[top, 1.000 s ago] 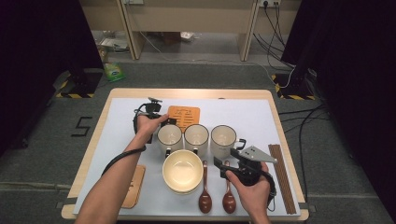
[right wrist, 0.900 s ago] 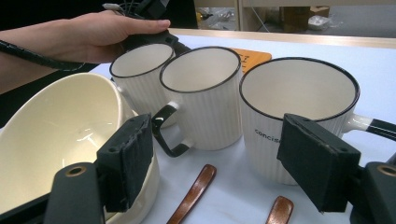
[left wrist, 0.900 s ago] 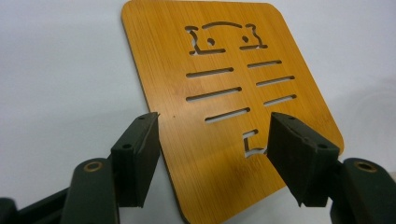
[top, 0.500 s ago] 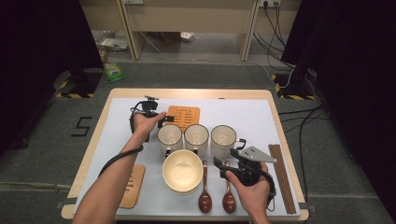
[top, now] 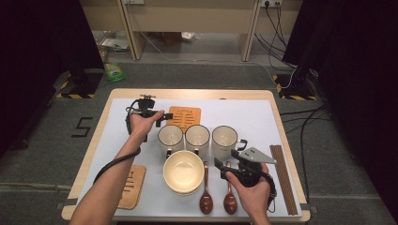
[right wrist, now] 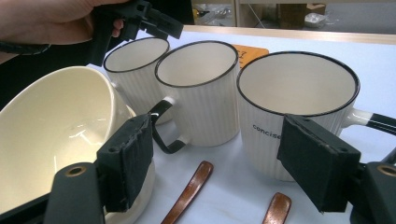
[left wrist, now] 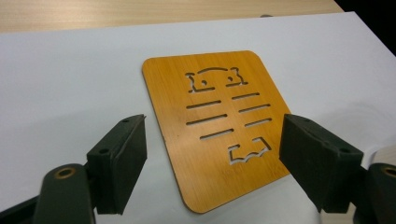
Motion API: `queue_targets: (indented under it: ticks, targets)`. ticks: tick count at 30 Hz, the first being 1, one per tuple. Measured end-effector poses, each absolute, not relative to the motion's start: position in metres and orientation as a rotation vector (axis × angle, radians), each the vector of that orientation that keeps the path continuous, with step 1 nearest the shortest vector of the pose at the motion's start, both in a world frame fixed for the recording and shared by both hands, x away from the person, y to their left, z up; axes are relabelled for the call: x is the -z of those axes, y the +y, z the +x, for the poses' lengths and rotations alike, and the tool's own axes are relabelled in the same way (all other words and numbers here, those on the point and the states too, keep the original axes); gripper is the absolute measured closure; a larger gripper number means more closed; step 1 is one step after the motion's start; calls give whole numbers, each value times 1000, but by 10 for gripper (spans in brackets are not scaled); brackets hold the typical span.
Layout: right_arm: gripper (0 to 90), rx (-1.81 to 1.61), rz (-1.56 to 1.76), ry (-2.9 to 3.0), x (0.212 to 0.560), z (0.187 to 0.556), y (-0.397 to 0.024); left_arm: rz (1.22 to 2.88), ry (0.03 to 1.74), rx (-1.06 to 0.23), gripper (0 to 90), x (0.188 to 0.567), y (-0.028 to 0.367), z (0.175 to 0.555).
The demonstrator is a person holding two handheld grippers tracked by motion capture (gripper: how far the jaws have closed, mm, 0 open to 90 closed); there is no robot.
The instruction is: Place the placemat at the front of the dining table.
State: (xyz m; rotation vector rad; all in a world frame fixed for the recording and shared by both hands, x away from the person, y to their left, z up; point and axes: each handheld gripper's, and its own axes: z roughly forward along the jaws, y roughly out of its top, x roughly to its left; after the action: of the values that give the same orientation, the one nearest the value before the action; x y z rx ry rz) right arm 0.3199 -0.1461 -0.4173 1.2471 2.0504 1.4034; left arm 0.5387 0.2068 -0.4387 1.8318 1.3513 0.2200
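Observation:
An orange bamboo coaster (top: 184,117) (left wrist: 219,130) with cut-out slots lies flat on the white mat. My left gripper (top: 163,116) (left wrist: 215,123) hovers just left of it. Its jaws have just been opening and stand wide, with nothing pressed between them. Three white ribbed mugs (top: 170,138) (top: 197,137) (top: 224,140) stand in a row in front of the coaster. My right gripper (top: 225,158) (right wrist: 217,123) rests open near the right mug (right wrist: 299,107), pointing at the row, and holds nothing.
A cream bowl (top: 183,171) (right wrist: 56,130) sits in front of the mugs, with two wooden spoons (top: 205,187) (top: 229,192) to its right. A second coaster (top: 131,185) lies at the front left, and wooden sticks (top: 284,178) lie by the right edge.
The left hand has risen a little and drawn back to the left from the orange coaster, and its jaws have spread wider. The right hand has kept still.

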Motion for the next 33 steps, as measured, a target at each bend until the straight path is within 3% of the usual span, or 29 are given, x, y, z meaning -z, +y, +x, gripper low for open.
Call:
queue_targets:
  ticks: [33]
  targets:
    - [265,-1395,1255,2057,421,320,-143,1809,1228,-276,222,406,205,496]
